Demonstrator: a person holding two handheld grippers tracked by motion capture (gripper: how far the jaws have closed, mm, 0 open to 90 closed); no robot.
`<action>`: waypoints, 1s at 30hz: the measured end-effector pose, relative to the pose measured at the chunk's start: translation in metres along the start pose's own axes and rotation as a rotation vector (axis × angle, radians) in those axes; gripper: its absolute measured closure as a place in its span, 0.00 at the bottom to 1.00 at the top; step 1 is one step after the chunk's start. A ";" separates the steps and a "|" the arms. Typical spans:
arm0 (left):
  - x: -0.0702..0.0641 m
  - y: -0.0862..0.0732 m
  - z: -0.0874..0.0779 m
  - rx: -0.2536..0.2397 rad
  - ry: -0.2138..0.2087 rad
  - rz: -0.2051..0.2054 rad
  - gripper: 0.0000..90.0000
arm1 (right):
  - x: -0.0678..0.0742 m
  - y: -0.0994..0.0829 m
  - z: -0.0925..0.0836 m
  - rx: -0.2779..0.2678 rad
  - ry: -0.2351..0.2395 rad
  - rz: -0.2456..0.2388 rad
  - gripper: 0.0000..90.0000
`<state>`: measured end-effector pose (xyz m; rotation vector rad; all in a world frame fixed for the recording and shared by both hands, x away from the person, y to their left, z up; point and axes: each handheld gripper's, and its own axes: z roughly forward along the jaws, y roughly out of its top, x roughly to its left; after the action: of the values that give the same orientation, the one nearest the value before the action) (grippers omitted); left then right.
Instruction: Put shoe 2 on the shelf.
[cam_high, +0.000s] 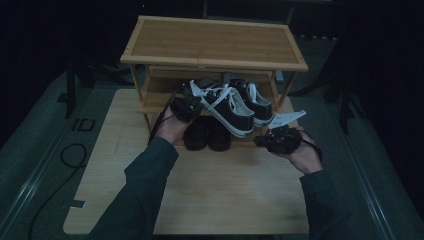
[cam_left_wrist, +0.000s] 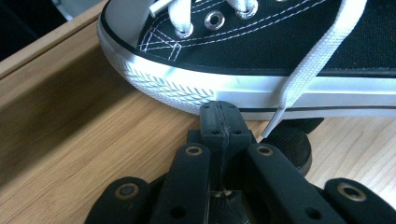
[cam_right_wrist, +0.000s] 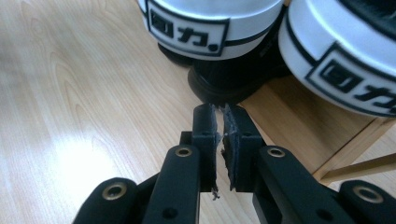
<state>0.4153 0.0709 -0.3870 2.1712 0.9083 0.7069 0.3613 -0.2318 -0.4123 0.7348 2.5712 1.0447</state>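
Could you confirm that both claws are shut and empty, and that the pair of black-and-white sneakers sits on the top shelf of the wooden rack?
Not quite: the sneakers sit on the middle shelf of the wooden rack, under its bare top, as the high view shows. The rest holds: the left claw and right claw are shut and empty.

Left gripper (cam_left_wrist: 219, 109): matte black plastic, two flat linked arms per side, brass-ringed screw holes, plain black pads. Right gripper (cam_right_wrist: 220, 114): same build, pad edges frayed with grey fluff. Pale three-cornered plate (cam_high: 286, 118) on top. Black cables (cam_high: 165, 112) trailing. Dark grey-green long sleeves (cam_high: 142, 190) on both forearms.
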 end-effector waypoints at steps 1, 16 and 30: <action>0.000 0.000 0.000 0.002 -0.001 -0.003 1.00 | 0.001 0.000 0.001 0.003 0.003 -0.004 0.92; 0.007 0.004 0.006 0.026 0.040 -0.020 1.00 | 0.011 0.005 -0.004 -0.057 0.075 -0.057 0.93; 0.013 0.006 0.009 0.046 0.049 -0.028 1.00 | 0.024 0.025 -0.005 -0.102 0.089 -0.133 1.00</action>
<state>0.4315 0.0747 -0.3853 2.1856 0.9874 0.7353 0.3482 -0.2066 -0.3920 0.4961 2.5766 1.1802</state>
